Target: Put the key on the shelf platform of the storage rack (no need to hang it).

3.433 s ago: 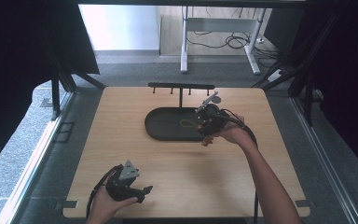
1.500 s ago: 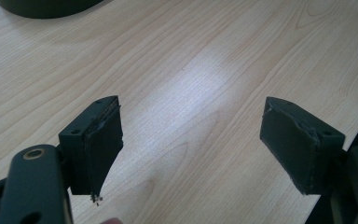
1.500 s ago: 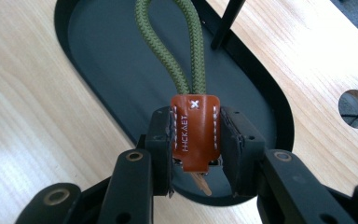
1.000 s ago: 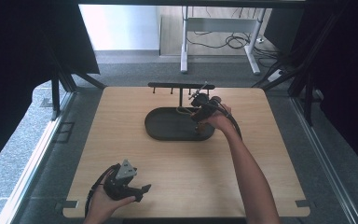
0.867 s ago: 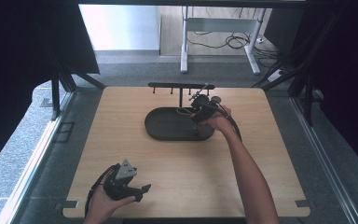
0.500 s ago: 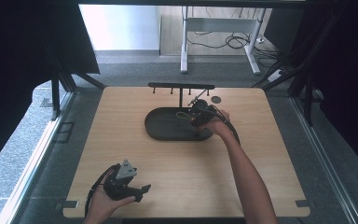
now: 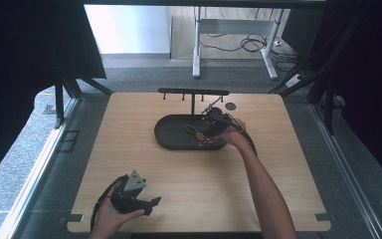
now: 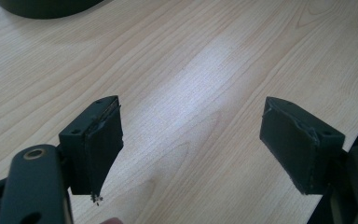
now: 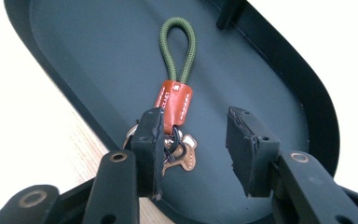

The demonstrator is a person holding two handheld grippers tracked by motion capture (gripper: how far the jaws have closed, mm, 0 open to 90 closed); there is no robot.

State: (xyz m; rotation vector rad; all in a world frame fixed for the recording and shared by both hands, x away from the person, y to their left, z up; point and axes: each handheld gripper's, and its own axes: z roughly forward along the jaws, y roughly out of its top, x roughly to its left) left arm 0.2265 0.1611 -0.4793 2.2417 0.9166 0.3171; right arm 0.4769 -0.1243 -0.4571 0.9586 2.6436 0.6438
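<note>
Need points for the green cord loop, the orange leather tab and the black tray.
green cord loop (image 9: pixel 178 46), right gripper view, on the loop's right strand.
orange leather tab (image 9: pixel 173 106), right gripper view, middle of the tab's face.
black tray (image 7: pixel 171 133), high view, bare floor at its left end.

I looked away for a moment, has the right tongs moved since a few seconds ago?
Yes. In the high view the right tongs have come down and leftward, from near the rack to over the black tray.

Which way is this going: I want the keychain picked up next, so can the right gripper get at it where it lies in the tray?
Probably yes. The right gripper hangs open just over the keychain, which lies flat in the black tray with nothing on top; one jaw already sits beside its leather tab.
</note>
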